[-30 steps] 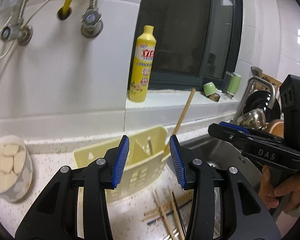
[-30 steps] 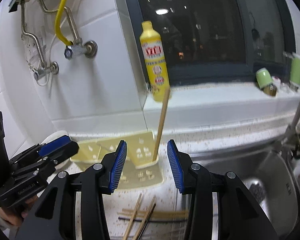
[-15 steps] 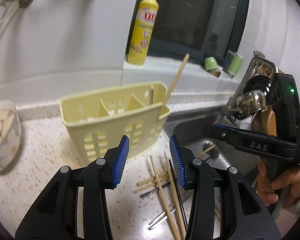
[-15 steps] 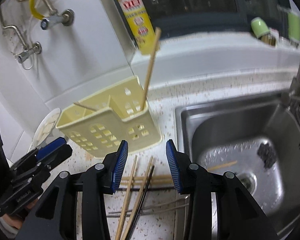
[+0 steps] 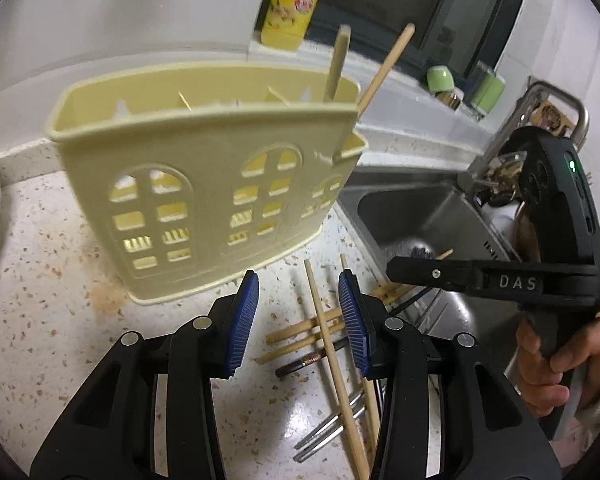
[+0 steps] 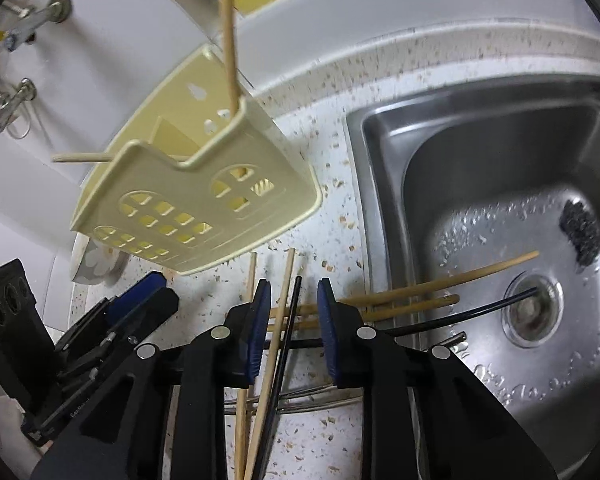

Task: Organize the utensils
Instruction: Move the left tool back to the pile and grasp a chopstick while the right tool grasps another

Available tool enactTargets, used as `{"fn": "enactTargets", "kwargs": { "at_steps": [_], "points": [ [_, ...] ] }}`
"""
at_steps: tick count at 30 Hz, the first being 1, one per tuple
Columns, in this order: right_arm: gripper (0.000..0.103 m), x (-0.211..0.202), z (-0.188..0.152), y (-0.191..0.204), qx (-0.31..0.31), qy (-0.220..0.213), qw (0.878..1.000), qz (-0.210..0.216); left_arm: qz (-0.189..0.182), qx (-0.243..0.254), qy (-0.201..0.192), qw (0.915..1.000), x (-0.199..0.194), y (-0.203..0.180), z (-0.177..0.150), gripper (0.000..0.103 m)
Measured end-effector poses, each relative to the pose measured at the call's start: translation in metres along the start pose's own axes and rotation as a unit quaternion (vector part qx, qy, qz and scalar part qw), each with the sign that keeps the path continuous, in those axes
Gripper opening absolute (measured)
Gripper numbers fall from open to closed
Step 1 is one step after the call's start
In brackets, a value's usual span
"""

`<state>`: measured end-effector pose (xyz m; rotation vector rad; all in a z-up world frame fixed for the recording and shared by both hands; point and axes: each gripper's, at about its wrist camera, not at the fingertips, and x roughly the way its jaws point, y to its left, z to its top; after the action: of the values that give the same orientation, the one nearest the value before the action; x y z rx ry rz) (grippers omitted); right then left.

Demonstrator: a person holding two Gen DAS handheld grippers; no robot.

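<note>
Speckled worktop (image 5: pixel 52 320) with a pale yellow utensil holder (image 5: pixel 204 184) standing near the back wall, two wooden chopsticks (image 5: pixel 384 66) already poking out of its right-end compartment. Rest of the chopstick pile (image 5: pixel 332 344) loose on the worktop in front of the holder, right at the sink edge: wooden ones, a black one, a couple of metal ones, all crossed over each other.

Left tool (image 5: pixel 298 320) hanging low over that pile, blue pads apart and closing a little, one wooden stick running up between them, no contact visible. Right tool (image 6: pixel 290 320) also over the pile, jaws closing, a wooden chopstick (image 6: pixel 278 336) and a black chopstick (image 6: pixel 290 332) in the gap, pads not pressing yet as far as visible.

Only from the left wrist: yellow dish soap bottle (image 5: pixel 292 4) on the sill, green cups (image 5: pixel 440 79), dish rack, and the hand (image 5: pixel 548 364) gripping the right tool.

Only from the right wrist: inside of the steel sink (image 6: pixel 500 152), with chopstick ends sticking out over the basin, a dark scrubber (image 6: pixel 580 232) near the drain, plus wall valves top left.
</note>
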<state>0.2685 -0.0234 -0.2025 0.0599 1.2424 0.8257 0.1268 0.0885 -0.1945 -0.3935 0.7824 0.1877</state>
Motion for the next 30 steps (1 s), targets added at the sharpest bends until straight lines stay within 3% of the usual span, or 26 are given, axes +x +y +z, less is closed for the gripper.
{"fn": "enactTargets", "kwargs": {
  "at_steps": [7, 14, 25, 30],
  "points": [
    [0.02, 0.018, 0.007, -0.005, 0.013, 0.031, 0.999, 0.007, -0.011, -0.005, 0.031, 0.9995, 0.021, -0.003, -0.001, 0.033],
    [0.014, 0.027, 0.009, -0.004, 0.012, 0.048, 0.999, -0.002, 0.004, 0.002, 0.048, 0.9988, 0.037, -0.009, -0.005, 0.028],
    [0.014, 0.041, 0.011, -0.006, 0.018, 0.066, 0.998, 0.008, -0.009, -0.011, 0.064, 0.9979, 0.05, -0.003, 0.001, 0.028],
    [0.005, 0.045, 0.012, -0.01, 0.03, 0.071, 0.997, 0.018, -0.021, -0.025, 0.082, 0.9961, 0.059, 0.0, 0.003, 0.016]
  ]
}}
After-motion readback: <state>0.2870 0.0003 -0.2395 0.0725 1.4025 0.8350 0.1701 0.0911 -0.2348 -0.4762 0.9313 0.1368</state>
